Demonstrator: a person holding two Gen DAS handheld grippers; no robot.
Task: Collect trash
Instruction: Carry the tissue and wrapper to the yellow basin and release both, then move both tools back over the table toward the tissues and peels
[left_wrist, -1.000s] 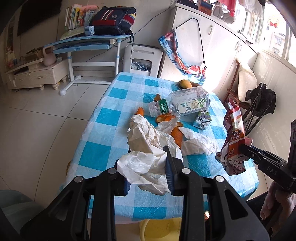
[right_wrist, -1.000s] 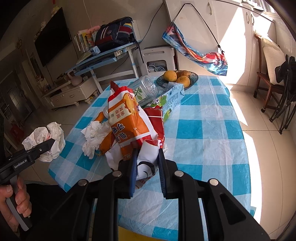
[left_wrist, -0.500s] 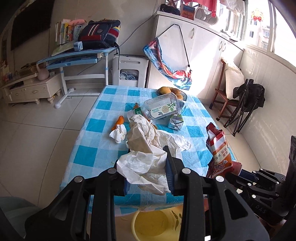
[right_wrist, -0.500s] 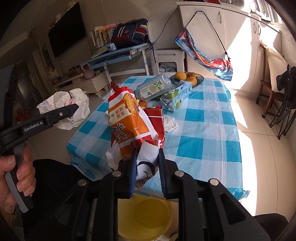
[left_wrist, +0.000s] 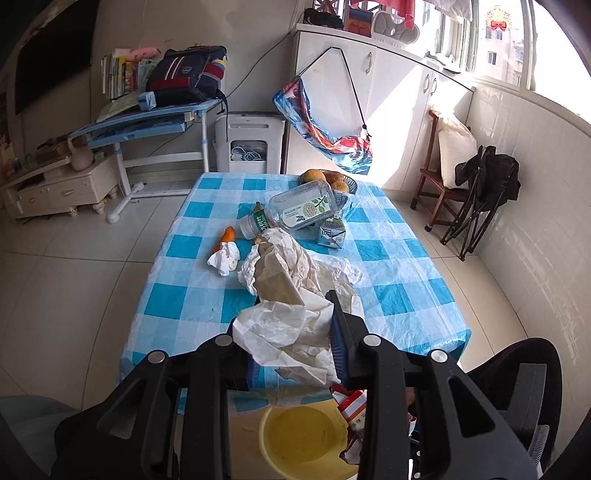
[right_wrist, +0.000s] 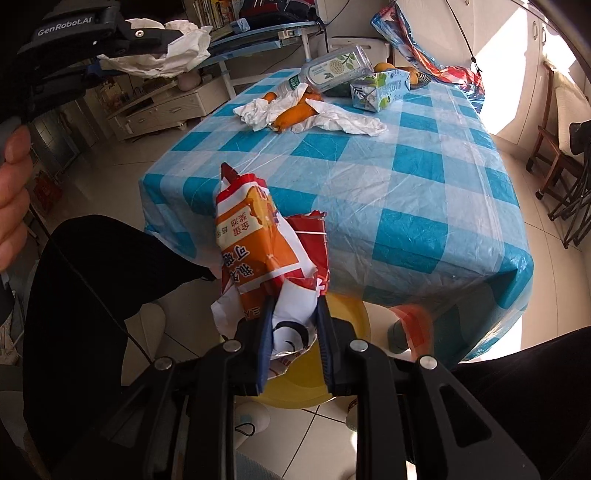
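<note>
While the left tongs (left_wrist: 291, 345) grip a crumpled wad of white and beige paper wrapping (left_wrist: 295, 317), their pads pressed on its folds, the left wrist view looks down over the near edge of the blue-and-white checked tabletop (left_wrist: 406, 295). The paper is creased and bulky, and it rises in front of the cloth. Below it on the floor sits a round yellow plastic bin (left_wrist: 303, 432), with a scrap of red and white packet (left_wrist: 354, 406) showing at its right rim. Farther back on the tabletop lie a small balled white tissue (left_wrist: 224, 258), an orange peel piece (left_wrist: 228, 234), a clear plastic bottle on its side (left_wrist: 301, 210) and a small green-and-white drink carton (left_wrist: 331, 232).

From the right wrist view, the right tongs (right_wrist: 293, 338) are closed narrowly on the lower end of a crinkled orange, red and white snack packet (right_wrist: 258, 243). The packet stands up from the pads, torn and folded, with printed characters on its orange face. It hangs off the tabletop's near corner, above the yellow bin (right_wrist: 332, 380). At upper left the left tongs (right_wrist: 147, 40) hold the white paper (right_wrist: 177, 51) aloft, a hand (right_wrist: 13, 192) on their handle.
</note>
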